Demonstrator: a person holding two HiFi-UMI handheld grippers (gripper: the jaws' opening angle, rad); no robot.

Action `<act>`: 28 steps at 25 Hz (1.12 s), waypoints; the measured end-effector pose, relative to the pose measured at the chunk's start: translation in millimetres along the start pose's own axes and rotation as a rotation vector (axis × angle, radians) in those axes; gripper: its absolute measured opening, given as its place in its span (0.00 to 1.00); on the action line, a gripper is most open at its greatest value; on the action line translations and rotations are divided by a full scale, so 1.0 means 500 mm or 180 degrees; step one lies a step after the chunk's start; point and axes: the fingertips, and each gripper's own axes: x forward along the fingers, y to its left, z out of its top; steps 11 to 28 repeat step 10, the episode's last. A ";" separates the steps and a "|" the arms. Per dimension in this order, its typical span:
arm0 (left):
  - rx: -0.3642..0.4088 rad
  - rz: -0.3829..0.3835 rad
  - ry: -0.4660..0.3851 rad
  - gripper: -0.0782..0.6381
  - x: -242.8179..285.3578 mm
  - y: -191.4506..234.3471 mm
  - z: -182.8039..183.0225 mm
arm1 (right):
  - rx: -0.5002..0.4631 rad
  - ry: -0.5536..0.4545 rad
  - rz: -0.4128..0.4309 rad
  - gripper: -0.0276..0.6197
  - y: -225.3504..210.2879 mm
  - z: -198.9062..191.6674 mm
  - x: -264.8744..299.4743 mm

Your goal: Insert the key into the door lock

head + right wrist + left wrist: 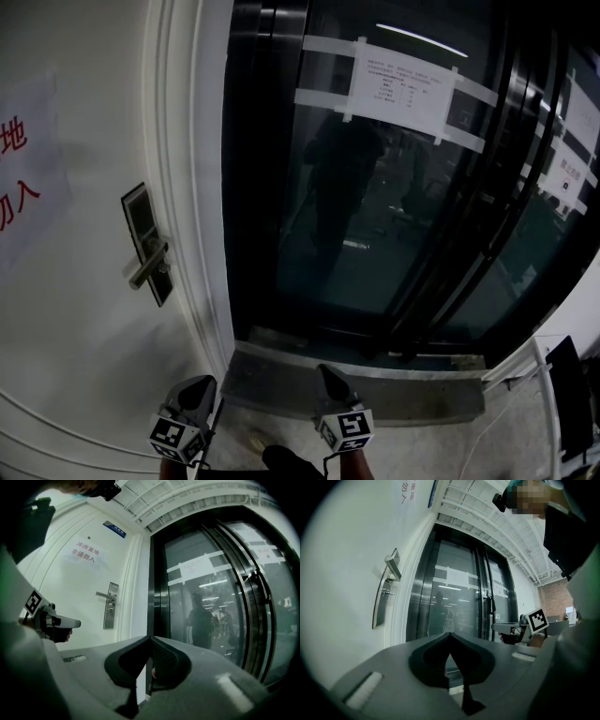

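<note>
left gripper [204, 384] and right gripper [326, 373], seemingly closed, before door lock [148, 246]

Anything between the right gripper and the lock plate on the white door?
Nothing visible. Open air lies between the right gripper and the dark metal lock plate on the white door. The left gripper sits off that line. I can't make out a key.

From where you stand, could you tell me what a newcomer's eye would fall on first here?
The dark glass doors fill the middle, with a paper notice taped across them near the top. Left of them stands a white door with a lock plate, a lever handle and a red-lettered sign. The left gripper and right gripper sit low, short of that plate.
</note>
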 end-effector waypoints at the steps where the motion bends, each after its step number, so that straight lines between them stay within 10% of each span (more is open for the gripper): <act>1: -0.0001 -0.0001 -0.0011 0.11 0.000 0.000 0.001 | 0.0006 0.0002 0.0001 0.05 0.001 0.000 0.000; 28: 0.0070 0.0008 -0.0053 0.11 0.003 0.006 0.003 | 0.0003 -0.0005 0.0005 0.05 -0.002 0.001 0.007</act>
